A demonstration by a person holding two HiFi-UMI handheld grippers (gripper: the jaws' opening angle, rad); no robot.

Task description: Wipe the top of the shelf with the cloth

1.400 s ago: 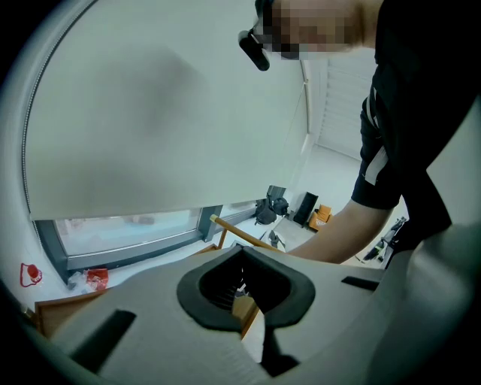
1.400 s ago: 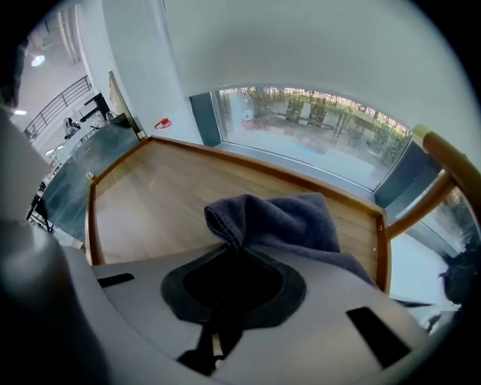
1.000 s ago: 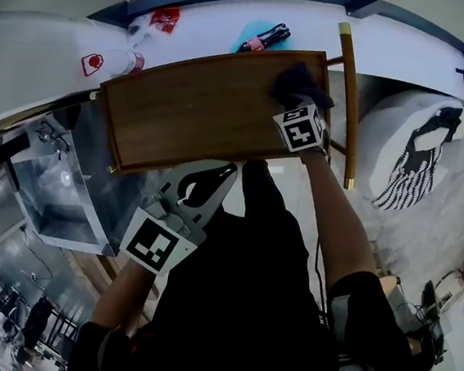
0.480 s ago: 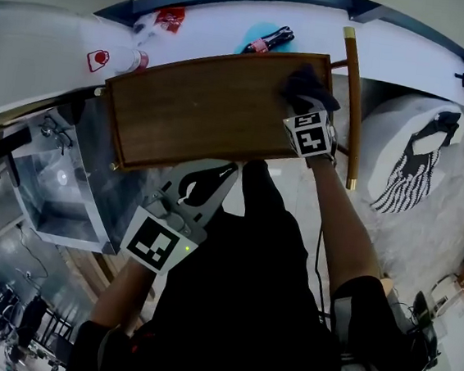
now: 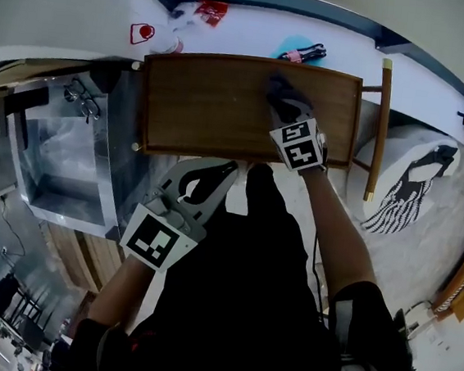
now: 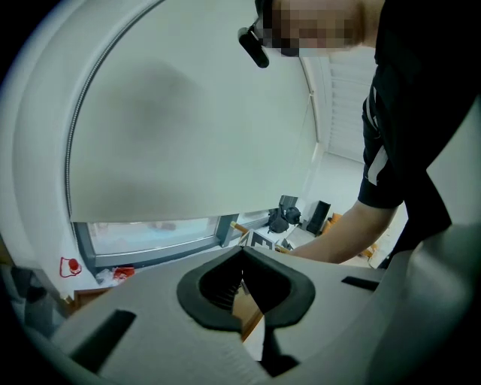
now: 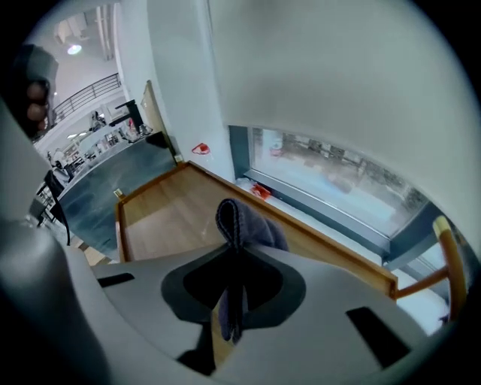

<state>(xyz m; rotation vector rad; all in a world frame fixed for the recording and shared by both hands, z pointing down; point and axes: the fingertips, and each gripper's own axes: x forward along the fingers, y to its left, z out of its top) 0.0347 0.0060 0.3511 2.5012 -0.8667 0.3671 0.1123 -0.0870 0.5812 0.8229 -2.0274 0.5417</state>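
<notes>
A dark cloth (image 5: 281, 98) is clamped between the fingers of the right gripper (image 5: 287, 116) on the wooden top of a shelf (image 5: 199, 103), pictured from above. The cloth is placed on the right half of the shelf top, well apart from its left end. In the right gripper view, the right gripper (image 7: 231, 267) is shown with its fingers closed on a fold of the cloth (image 7: 244, 222). The fold is bunched just beyond the fingertips, over the pale wood of the shelf (image 7: 161, 214), and a loose end is seen hanging down between the fingers. The shelf top is bordered by a raised wooden rim.

The left gripper (image 5: 227, 170) is held off the shelf, just in front of its front edge and close to the person's body. In the left gripper view, the left gripper (image 6: 242, 259) is shown with its fingers brought together at the tips and nothing caught between them. The person's bare forearm (image 6: 338, 233) is seen beyond them.

Behind the shelf, a white ledge (image 5: 248, 27) is pictured with a red wrapper (image 5: 211, 10) and a blue item (image 5: 294, 45) lying on it. A wooden rail (image 5: 379, 130) is set just beside the right end of the shelf, and a pale rug (image 5: 414, 179) with a black pattern is spread further right. A clear box (image 5: 62, 154) is placed at the shelf's left end
</notes>
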